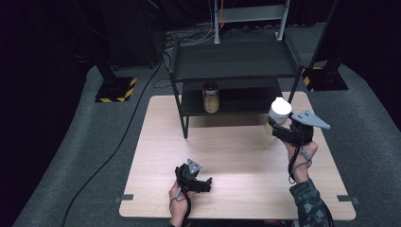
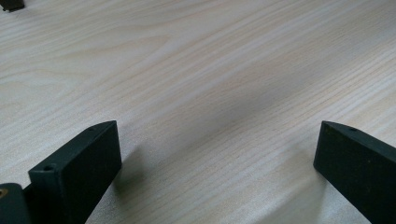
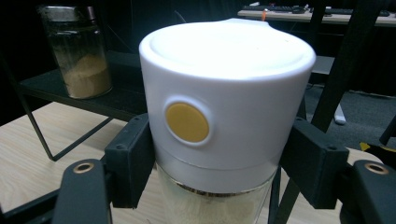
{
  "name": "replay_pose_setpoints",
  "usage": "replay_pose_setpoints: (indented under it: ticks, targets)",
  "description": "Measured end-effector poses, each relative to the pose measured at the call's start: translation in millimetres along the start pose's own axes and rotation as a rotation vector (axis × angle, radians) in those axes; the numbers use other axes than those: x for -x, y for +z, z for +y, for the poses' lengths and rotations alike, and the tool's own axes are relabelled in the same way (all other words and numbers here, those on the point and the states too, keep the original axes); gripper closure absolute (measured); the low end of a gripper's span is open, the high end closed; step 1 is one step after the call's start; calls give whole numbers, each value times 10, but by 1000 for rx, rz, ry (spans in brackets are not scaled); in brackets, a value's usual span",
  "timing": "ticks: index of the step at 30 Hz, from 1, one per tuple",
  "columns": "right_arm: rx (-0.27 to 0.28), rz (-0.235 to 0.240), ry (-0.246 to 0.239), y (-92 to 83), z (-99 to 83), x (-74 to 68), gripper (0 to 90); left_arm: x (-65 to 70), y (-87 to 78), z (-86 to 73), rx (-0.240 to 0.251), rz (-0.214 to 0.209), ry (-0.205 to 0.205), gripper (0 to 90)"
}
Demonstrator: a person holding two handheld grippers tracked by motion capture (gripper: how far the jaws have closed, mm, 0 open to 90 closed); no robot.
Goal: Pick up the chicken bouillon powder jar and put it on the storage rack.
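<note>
My right gripper (image 1: 279,130) is shut on a jar with a white lid (image 1: 279,111), lifted above the table's right side next to the shelf's right leg. In the right gripper view that jar (image 3: 224,112) stands upright between the jaws, a yellow round button on its lid, pale contents below. A second glass jar (image 1: 211,97) with brownish powder stands on the lower shelf of the black rack (image 1: 236,61); this powder jar (image 3: 81,56) appears at the upper left. My left gripper (image 1: 204,183) rests low over the table's front, jaws open, bare wood (image 2: 210,93) between them.
The light wooden table (image 1: 156,156) carries the black two-level rack at its back edge. Black stands with yellow-striped feet (image 1: 116,90) flank the table on grey carpet. A cable (image 1: 118,142) runs across the floor at left.
</note>
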State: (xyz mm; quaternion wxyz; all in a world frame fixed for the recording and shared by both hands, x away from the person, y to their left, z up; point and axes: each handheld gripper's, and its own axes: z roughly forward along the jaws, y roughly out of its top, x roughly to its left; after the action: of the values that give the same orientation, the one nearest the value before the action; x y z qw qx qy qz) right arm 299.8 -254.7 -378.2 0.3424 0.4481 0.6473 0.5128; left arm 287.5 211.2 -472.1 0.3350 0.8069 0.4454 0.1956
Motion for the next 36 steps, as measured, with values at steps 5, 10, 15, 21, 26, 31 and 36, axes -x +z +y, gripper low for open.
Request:
replay_pose_setpoints:
  ticks: [5, 10, 15, 21, 26, 31, 36]
  targets:
    - [2, 0, -2, 15, 26, -3, 295, -2, -1, 1, -1, -2, 3, 3]
    - [-5, 1, -10, 45, 60, -12, 296, -2, -1, 2, -1, -2, 4, 3]
    - [-6, 3, -13, 75, 90, -17, 296, -4, -1, 1, -1, -4, 6, 3]
    - [-11, 5, -18, 122, 136, -22, 295, -4, -1, 1, -1, -5, 6, 3]
    - [-10, 8, -22, 158, 174, -28, 296, -7, -1, 2, -1, -7, 8, 3]
    - [-14, 10, -27, 192, 214, -37, 295, -8, -1, 2, -1, -8, 10, 3]
    - [-18, 12, -30, 224, 242, -40, 296, -9, -1, 1, -1, -9, 11, 3]
